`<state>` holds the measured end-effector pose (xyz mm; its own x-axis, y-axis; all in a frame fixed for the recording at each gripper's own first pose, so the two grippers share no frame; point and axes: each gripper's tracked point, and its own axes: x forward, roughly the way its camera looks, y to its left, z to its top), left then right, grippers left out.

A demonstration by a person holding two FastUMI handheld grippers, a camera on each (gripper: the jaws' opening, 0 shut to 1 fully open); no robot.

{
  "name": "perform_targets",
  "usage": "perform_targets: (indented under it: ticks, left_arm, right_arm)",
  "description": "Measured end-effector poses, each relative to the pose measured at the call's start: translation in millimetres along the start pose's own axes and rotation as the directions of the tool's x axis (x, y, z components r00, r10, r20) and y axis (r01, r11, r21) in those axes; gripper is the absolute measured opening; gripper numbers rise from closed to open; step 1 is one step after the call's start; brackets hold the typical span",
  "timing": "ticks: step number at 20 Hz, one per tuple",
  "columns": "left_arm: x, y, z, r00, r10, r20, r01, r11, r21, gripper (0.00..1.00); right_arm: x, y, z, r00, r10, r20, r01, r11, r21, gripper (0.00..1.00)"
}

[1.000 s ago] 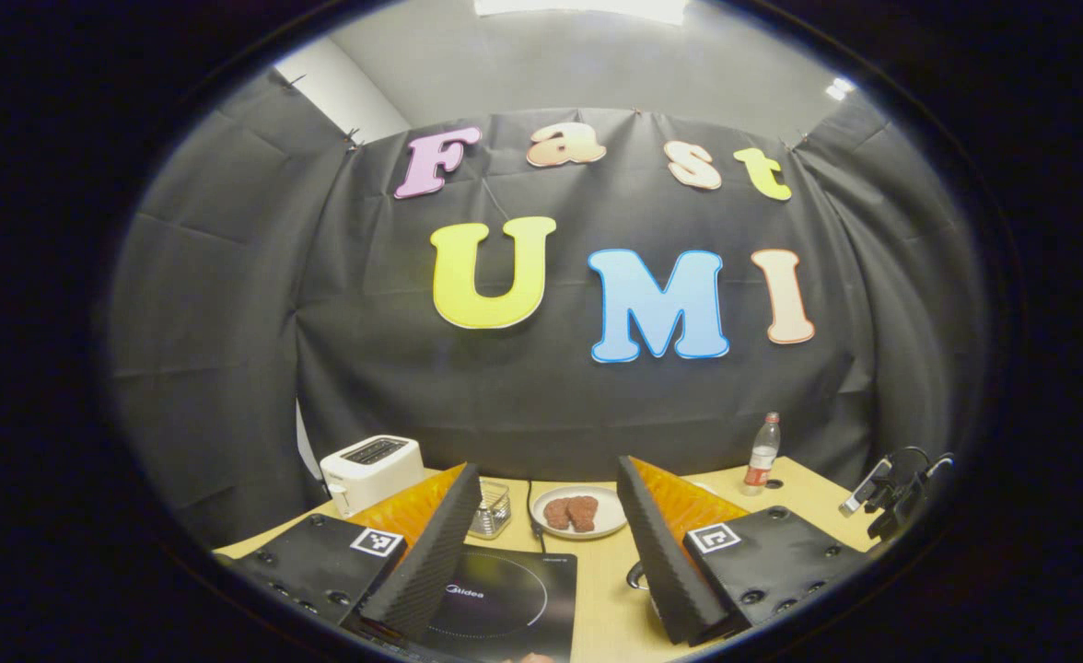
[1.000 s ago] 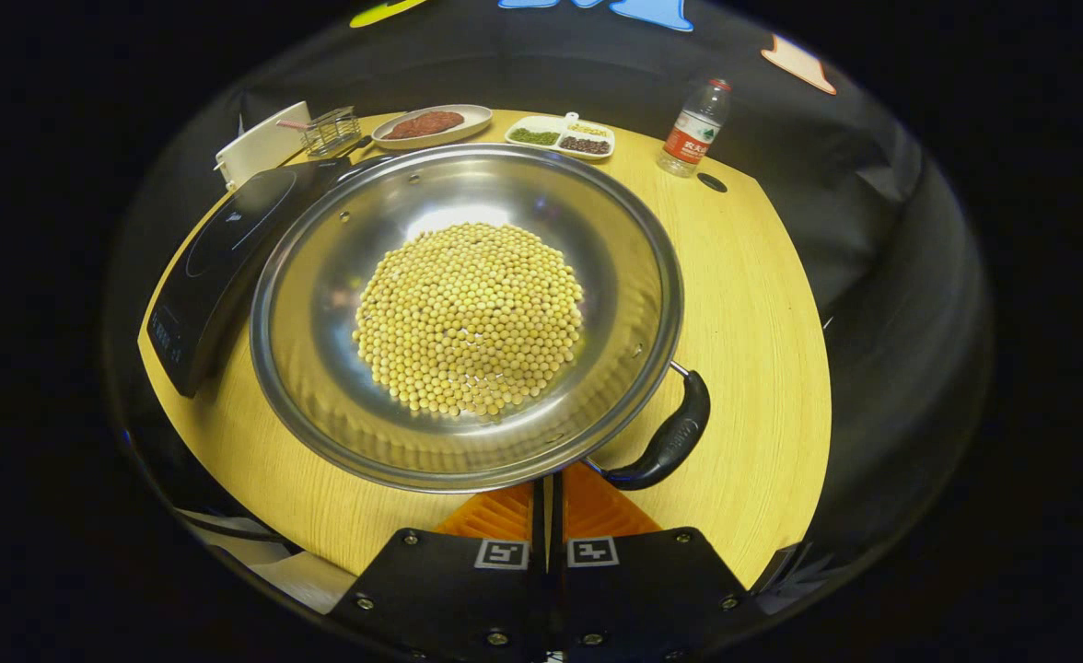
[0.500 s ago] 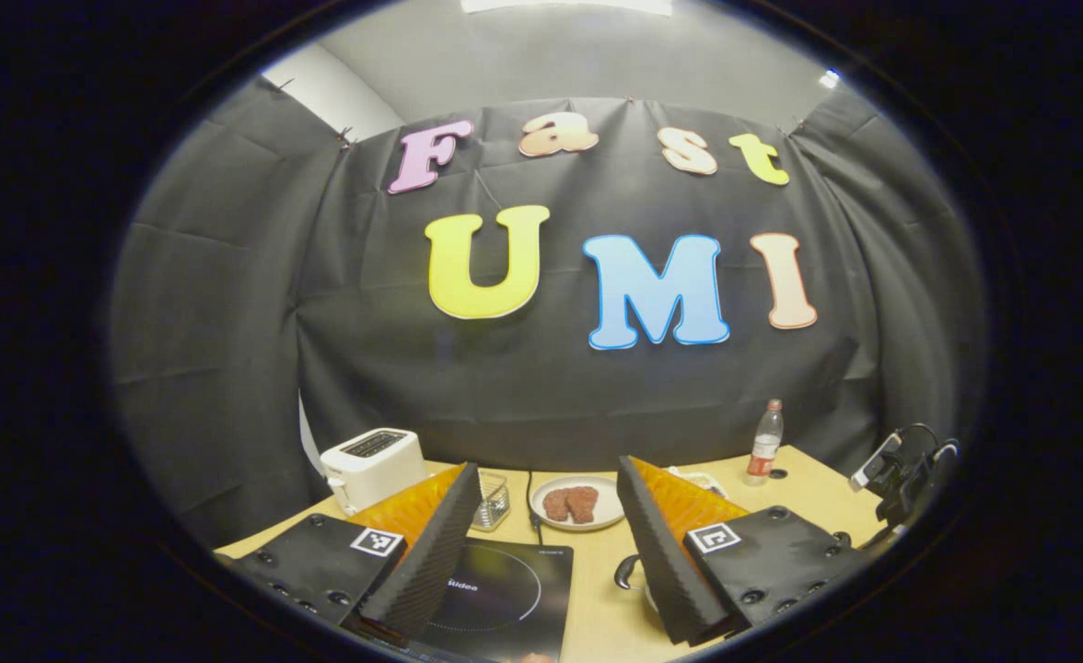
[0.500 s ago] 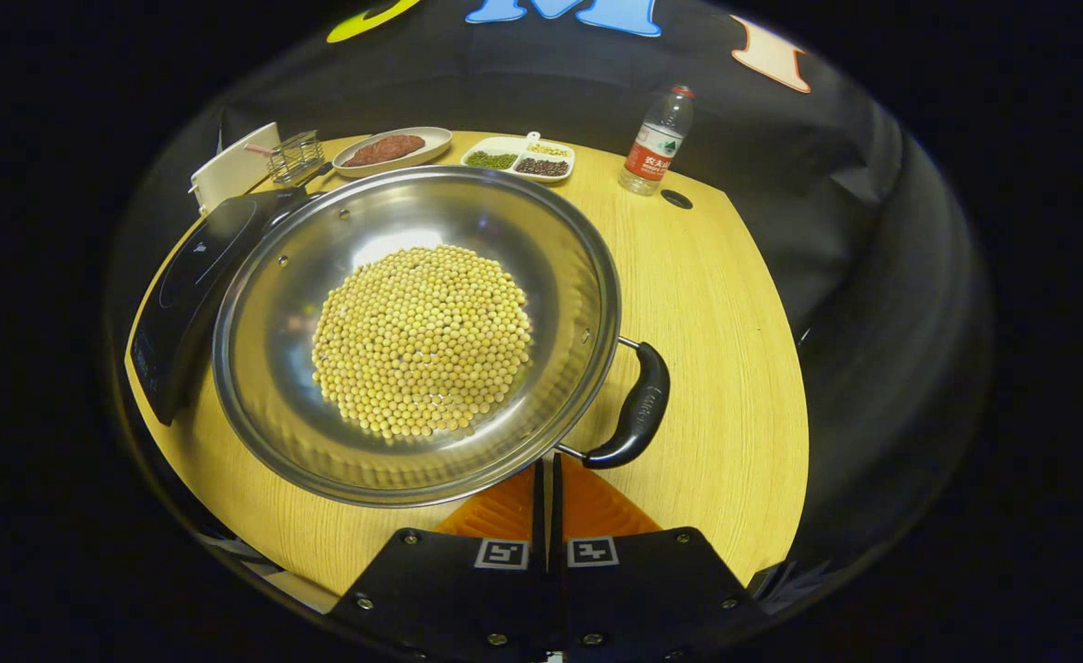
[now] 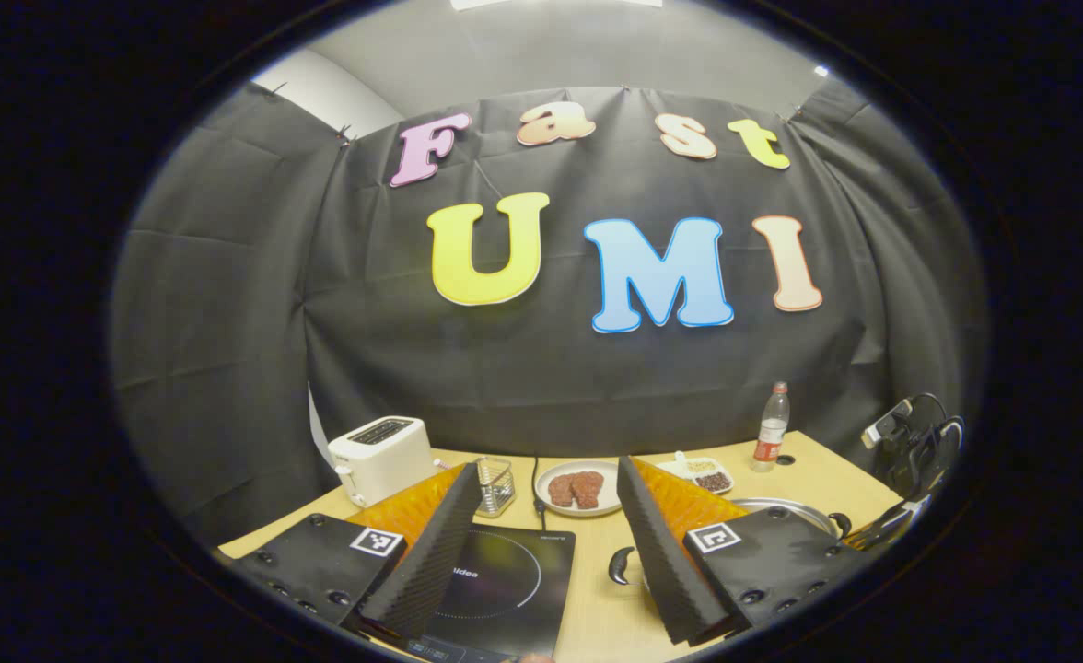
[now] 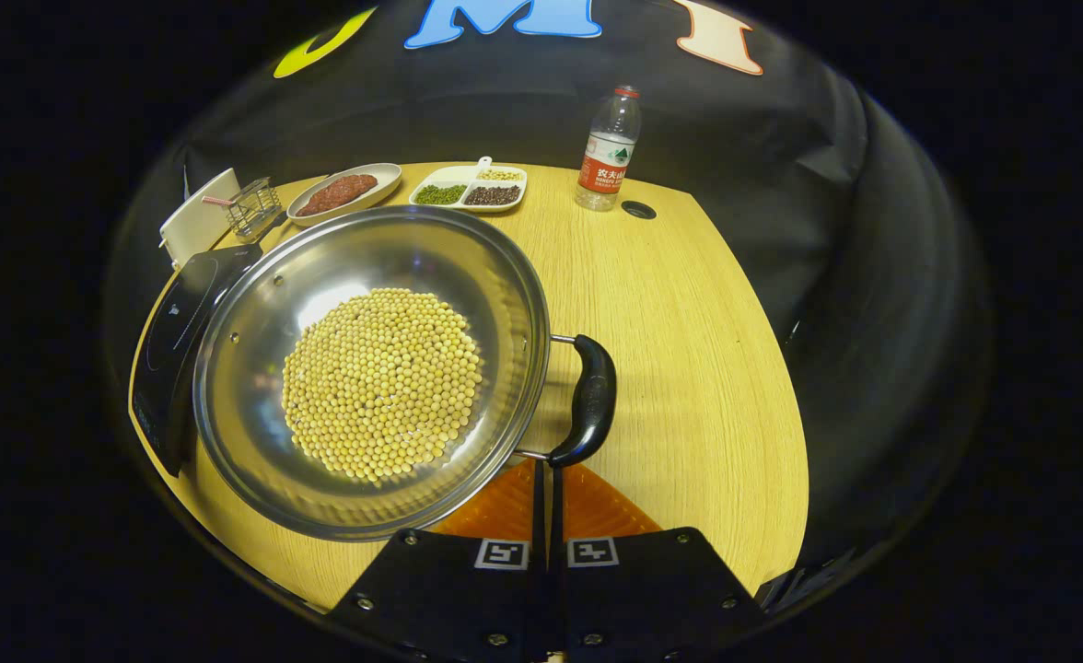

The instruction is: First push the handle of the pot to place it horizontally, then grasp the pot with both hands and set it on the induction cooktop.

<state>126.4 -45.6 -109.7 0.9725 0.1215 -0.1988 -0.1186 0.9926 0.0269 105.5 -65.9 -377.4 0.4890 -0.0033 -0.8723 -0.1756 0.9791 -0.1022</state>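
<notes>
In the right gripper view, the right gripper (image 6: pixel 546 479) sits nearest, its jaws drawn together to a thin slit with nothing between them. The tips lie at, possibly touching, the near end of the pot handle (image 6: pixel 586 401); contact cannot be confirmed. The handle is a loop on the right side of the pot (image 6: pixel 366 368), its long axis running near to far, just right of the jaw line. The pot, holding a mound of soybeans (image 6: pixel 382 382), rests on the bench (image 6: pixel 689 368) with its left rim overlapping the induction cooktop (image 6: pixel 173 341).

In the left gripper view, the left gripper (image 5: pixel 541 543) hovers with jaws spread wide and empty, over the near part of the cooktop (image 5: pixel 505 589). The pot's other handle (image 5: pixel 622 564) shows between its fingers, low and right.

Judgement: the right gripper is the nearer hand to the right handle; the left must drop and shift right for its grasp.

Farther off stand a plate of meat (image 6: pixel 343 191), a divided dish (image 6: pixel 468 189), a bottle (image 6: pixel 608 152) and a toaster (image 5: pixel 380 456).
</notes>
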Motion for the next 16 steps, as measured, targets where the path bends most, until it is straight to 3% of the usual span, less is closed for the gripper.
perform_targets:
  ticks: [10,12,15,16]
  left_arm:
    - [-5.3,-22.7,-31.9,0.998,-0.004,-0.061,0.005,1.000,0.024,0.94]
    - [-3.0,-31.0,-35.8,0.997,-0.019,-0.069,0.021,0.999,0.033,0.97]
    - [3.0,-45.6,-43.0,0.996,-0.050,-0.080,0.053,0.998,0.034,0.94]
    - [5.3,-50.2,-44.2,0.995,-0.060,-0.082,0.062,0.998,0.032,0.97]
  right_arm:
    - [0.3,-10.1,17.0,0.996,-0.006,0.087,0.003,0.999,0.037,0.01]
    - [-9.4,-21.4,25.6,0.989,-0.037,0.145,0.030,0.998,0.049,0.01]
    - [-28.5,-26.0,37.4,0.973,-0.038,0.226,0.015,0.994,0.104,0.01]
    - [-36.6,-28.1,43.5,0.964,-0.040,0.264,0.009,0.993,0.119,0.01]
